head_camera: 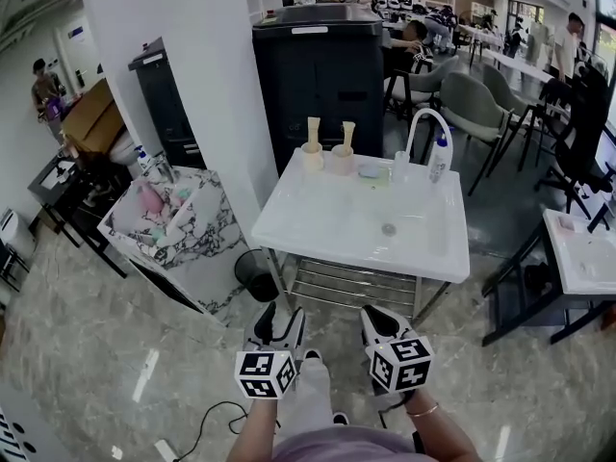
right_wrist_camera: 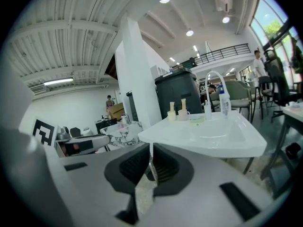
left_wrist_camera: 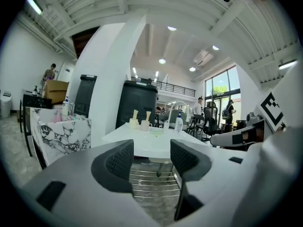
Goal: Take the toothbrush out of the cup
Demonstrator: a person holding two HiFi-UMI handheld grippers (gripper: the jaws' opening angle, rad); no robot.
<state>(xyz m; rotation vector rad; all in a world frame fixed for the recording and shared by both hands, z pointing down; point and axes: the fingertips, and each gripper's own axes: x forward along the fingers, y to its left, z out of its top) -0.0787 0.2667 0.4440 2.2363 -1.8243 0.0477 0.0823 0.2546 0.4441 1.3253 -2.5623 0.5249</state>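
Two beige cups stand at the back of the white sink table (head_camera: pixel 327 227). The left cup (head_camera: pixel 313 156) holds an upright toothbrush (head_camera: pixel 314 129), and the right cup (head_camera: pixel 343 160) holds another toothbrush (head_camera: pixel 347 133). Both cups show small and far off in the left gripper view (left_wrist_camera: pixel 139 124) and in the right gripper view (right_wrist_camera: pixel 177 115). My left gripper (head_camera: pixel 279 323) hangs in front of the table's near edge, open, with nothing between its jaws (left_wrist_camera: pixel 151 157). My right gripper (head_camera: pixel 383 323) is beside it, shut and empty (right_wrist_camera: pixel 151 162).
A curved white faucet (head_camera: pixel 423 123) and a pump bottle (head_camera: pixel 439 159) stand at the sink's back right. A marble-topped table (head_camera: pixel 183 234) is at the left, with a black bin (head_camera: pixel 255 274) between it and the sink. A black cabinet (head_camera: pixel 322 75) stands behind, a white table (head_camera: pixel 587 253) to the right.
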